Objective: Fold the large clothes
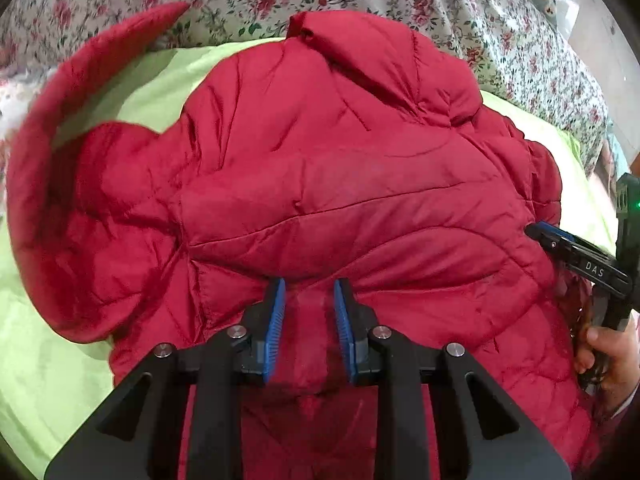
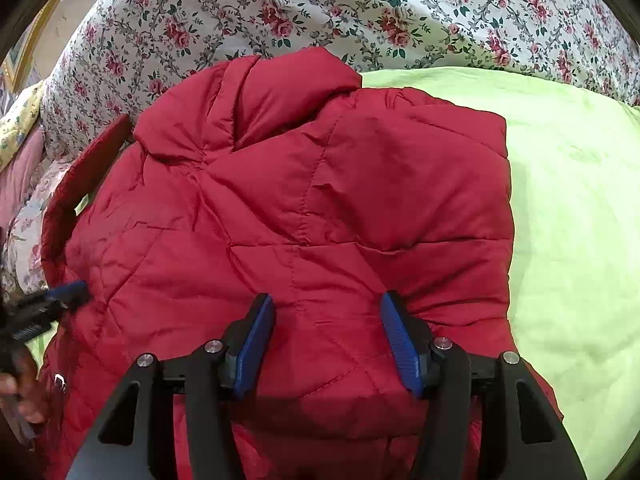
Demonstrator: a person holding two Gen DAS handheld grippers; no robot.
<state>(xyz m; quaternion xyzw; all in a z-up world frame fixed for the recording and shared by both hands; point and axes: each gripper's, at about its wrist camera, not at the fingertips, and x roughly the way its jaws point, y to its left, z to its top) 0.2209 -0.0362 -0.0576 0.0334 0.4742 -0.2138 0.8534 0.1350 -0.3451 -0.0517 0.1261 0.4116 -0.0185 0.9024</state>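
A red quilted puffer jacket (image 1: 340, 184) lies spread on a light green sheet (image 1: 48, 360); it also fills the right wrist view (image 2: 304, 216). One sleeve curls up at the far left in the left wrist view (image 1: 52, 136). My left gripper (image 1: 310, 284) is shut on a bunched fold of the jacket between its blue pads. My right gripper (image 2: 326, 300) is open, its pads pressed onto the jacket with fabric between them. The right gripper also shows at the right edge of the left wrist view (image 1: 536, 230). The left gripper shows at the left edge of the right wrist view (image 2: 76, 290).
A floral bedspread (image 2: 320, 12) covers the bed behind the green sheet (image 2: 572, 220). A pillow corner (image 2: 16, 128) sits at the far left. The person's hand (image 1: 608, 356) holds the right gripper's handle.
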